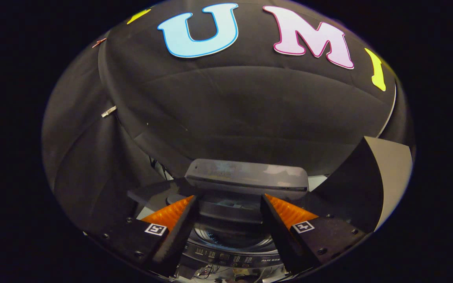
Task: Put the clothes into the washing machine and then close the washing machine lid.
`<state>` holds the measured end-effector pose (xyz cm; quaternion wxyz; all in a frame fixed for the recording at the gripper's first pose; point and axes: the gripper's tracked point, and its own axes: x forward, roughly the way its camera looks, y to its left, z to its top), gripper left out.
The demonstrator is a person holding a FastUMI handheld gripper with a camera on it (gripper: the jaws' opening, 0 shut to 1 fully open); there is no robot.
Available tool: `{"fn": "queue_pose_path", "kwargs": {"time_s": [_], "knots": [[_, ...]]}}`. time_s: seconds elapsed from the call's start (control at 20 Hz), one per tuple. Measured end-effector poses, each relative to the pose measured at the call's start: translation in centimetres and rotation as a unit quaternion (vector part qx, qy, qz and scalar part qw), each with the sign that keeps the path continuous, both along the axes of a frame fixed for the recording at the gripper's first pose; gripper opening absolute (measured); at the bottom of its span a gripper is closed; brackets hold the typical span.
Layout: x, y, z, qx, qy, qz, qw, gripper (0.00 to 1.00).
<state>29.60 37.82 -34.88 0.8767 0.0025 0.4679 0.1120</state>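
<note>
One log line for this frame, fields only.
hand-held gripper: open, empty | washing machine: between and beyond fingers | lid: raised, just ahead of fingertips | drum opening: uncovered | clothes: none seen

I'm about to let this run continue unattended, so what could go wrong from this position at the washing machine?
1. The lid stands raised just beyond the open gripper; moving forward may bump it rather than catch it cleanly.
2. The fingers hold nothing, and no clothes can be made out in the drum from here, so closing now might skip the loading step.
3. The control panel lies right under the fingers; dropping lower might press buttons.
</note>
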Motion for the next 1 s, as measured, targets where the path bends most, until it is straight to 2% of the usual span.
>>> {"fn": "queue_pose_path", "kwargs": {"time_s": [0.25,0.75,1.0], "knots": [[-2.2,0.7,-0.2,0.007,0.009,0.006,1.0,1.0],[-4.9,-1.0,6.2,0.027,-0.032,0.013,0.999,0.99],[-7.2,-2.8,12.1,0.037,-0.089,0.026,0.995,0.99]]}}
